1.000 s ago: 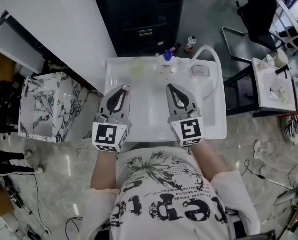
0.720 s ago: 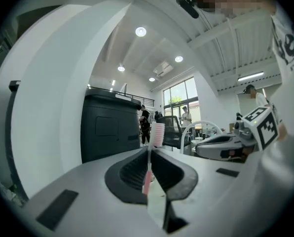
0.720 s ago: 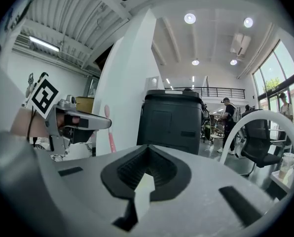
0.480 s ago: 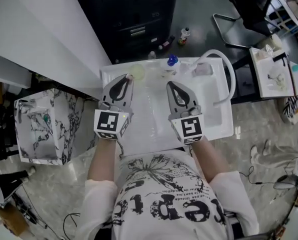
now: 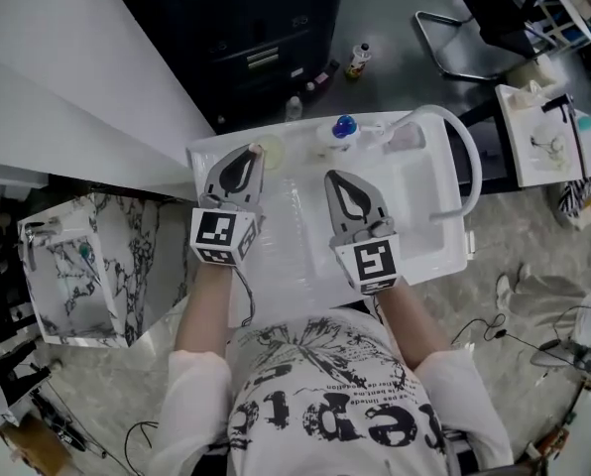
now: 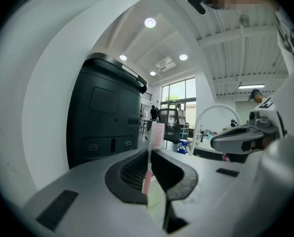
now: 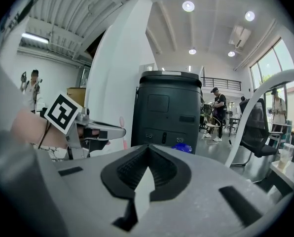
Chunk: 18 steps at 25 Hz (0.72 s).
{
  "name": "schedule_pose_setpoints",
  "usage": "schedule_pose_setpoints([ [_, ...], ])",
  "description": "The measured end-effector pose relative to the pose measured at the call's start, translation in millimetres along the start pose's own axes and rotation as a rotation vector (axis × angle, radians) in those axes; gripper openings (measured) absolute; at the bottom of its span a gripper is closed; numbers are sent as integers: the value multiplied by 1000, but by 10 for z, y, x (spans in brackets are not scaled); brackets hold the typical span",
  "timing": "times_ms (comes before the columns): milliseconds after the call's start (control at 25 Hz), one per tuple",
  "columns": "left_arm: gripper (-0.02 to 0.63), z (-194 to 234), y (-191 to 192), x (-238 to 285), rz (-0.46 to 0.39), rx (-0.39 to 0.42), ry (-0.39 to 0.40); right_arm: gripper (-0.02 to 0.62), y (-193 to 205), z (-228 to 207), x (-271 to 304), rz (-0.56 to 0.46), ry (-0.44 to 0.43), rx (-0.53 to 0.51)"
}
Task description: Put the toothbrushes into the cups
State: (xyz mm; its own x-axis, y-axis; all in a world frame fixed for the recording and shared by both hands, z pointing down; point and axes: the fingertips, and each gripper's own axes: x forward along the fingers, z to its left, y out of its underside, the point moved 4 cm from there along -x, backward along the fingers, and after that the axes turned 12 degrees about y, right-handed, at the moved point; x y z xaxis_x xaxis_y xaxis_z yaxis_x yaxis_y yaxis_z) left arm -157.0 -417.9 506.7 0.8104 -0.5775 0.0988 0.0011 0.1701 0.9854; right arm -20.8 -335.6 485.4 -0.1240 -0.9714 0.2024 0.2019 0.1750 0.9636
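My left gripper (image 5: 252, 154) is shut on a pink toothbrush (image 6: 157, 135), which stands upright between the jaws with its bristle head above the tips. In the head view its tips are right beside a pale yellowish cup (image 5: 272, 151) at the back left of the white basin (image 5: 424, 236). The same cup (image 6: 155, 201) shows under the jaws in the left gripper view (image 6: 149, 153). My right gripper (image 5: 332, 178) hovers over the middle of the basin, its jaws (image 7: 147, 147) shut with nothing in them. A blue-capped item (image 5: 345, 125) stands at the back rim.
A curved white hose (image 5: 471, 167) arches over the basin's right side. A dark cabinet (image 5: 246, 38) stands behind the basin, a marbled box (image 5: 107, 266) to its left, and a small white table (image 5: 543, 137) to its right. A bottle (image 5: 356, 60) sits on the floor.
Both grippers have moved toward the back of the basin and lower. The left one, still holding the toothbrush, has come up beside the pale cup.
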Motion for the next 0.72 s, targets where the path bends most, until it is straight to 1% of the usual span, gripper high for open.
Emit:
schedule_pose_setpoints([
  [200, 26, 73, 263, 139, 72, -56, 1, -8, 120, -18, 88, 27, 0, 14],
  [320, 26, 101, 416, 206, 104, -79, -3, -8, 177, -31, 116, 45, -10, 4],
  [440, 26, 142, 510, 216, 109, -92, -11, -8, 194, -47, 128, 65, -9, -20],
  [600, 26, 206, 530, 190, 93, -102, -32, -8, 199, -115, 158, 52, 30, -11],
  [720, 26, 254, 535, 171, 91, -95, -74, -8, 212, -115, 149, 52, 37, -1],
])
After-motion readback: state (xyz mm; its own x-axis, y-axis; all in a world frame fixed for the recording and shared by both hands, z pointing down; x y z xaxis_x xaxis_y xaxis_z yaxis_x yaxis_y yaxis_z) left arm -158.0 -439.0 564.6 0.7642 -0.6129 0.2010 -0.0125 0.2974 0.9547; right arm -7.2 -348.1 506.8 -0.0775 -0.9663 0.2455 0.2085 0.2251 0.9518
